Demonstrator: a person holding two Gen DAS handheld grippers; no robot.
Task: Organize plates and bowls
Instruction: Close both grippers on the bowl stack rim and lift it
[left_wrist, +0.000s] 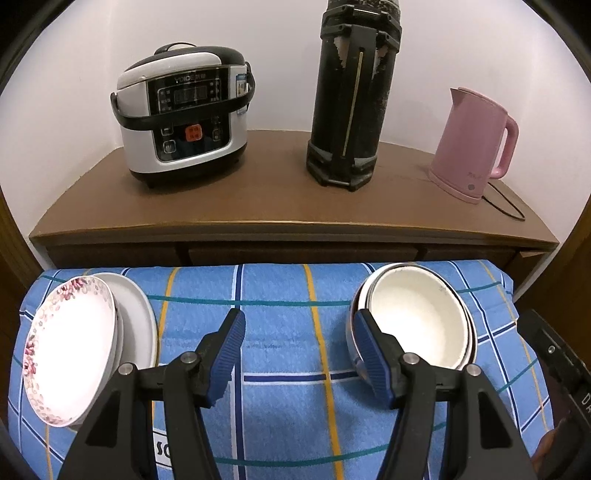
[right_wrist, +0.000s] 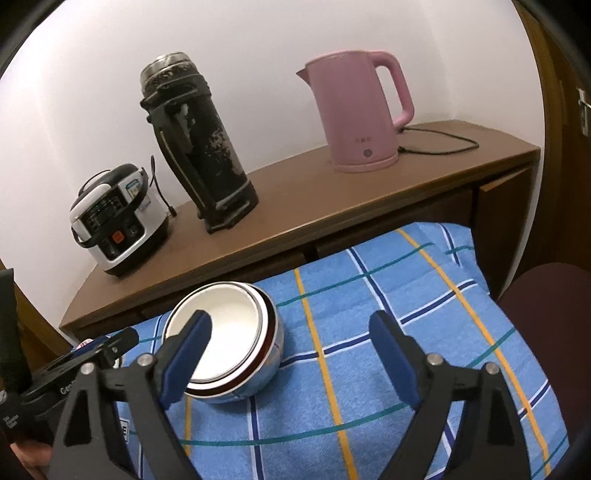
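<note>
Both claws hang spread wide with nothing in them: the left gripper (left_wrist: 299, 325) hovers over the blue plaid cloth (left_wrist: 280, 295), and the right gripper (right_wrist: 291, 328) does the same off to the side. Just right of the left claw, and touching its right finger in that view or very nearly so, sits the stack of bowls (left_wrist: 410, 317), nested and leaning a bit on the soft cloth; seen from the right claw the same stack (right_wrist: 225, 347) lies to its left, with that claw's left finger over the rim. Well off to the left of the left claw is the stack of plates (left_wrist: 74, 343), the flowered one on top sitting askew over the plain white ones. Honestly the risk looks like the cushy surface: any sideways nudge from a finger could probably tip the leaning bowls or slide the top plate off, and glazed rims tend to slip out of a pinch. Beyond the claws, the rice cooker (left_wrist: 184, 114), black thermos (left_wrist: 351, 96) and pink kettle (left_wrist: 476, 144) stand on the wooden cabinet (left_wrist: 280, 192), well out of reach.
</note>
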